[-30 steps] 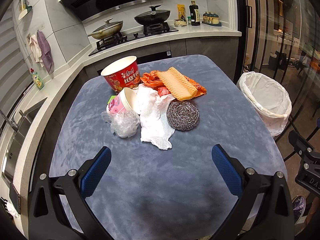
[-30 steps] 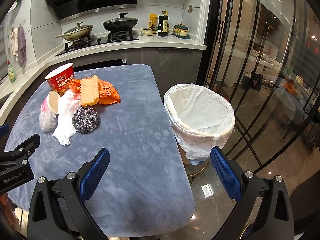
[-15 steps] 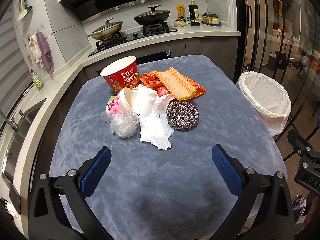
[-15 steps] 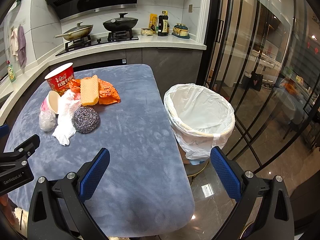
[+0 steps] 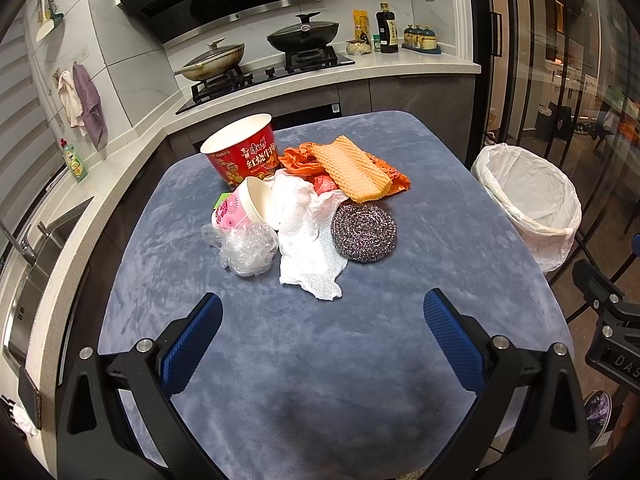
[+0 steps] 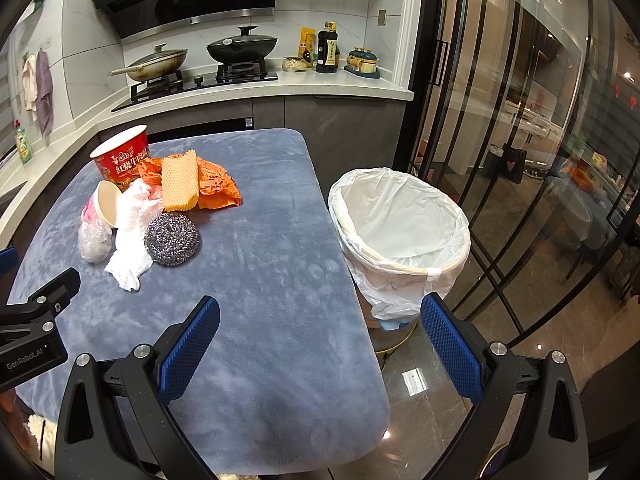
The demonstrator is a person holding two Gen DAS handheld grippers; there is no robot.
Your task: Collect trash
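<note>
A pile of trash lies on the blue-grey table (image 5: 320, 360): a red noodle bowl (image 5: 242, 148), a pink paper cup (image 5: 244, 206) on its side, clear crumpled plastic (image 5: 248, 254), a white paper towel (image 5: 308, 236), a steel scourer (image 5: 364, 232), an orange foam net (image 5: 352, 168) on an orange wrapper (image 5: 396, 178). A white-lined bin (image 6: 400, 232) stands right of the table. My left gripper (image 5: 322, 332) is open and empty, short of the pile. My right gripper (image 6: 320, 336) is open and empty over the table's right edge, near the bin.
A kitchen counter (image 5: 400, 68) with a stove, two pans and bottles runs behind the table. A sink (image 5: 36, 256) is at the left. Glass sliding doors (image 6: 520, 120) stand right of the bin. The scourer also shows in the right wrist view (image 6: 172, 240).
</note>
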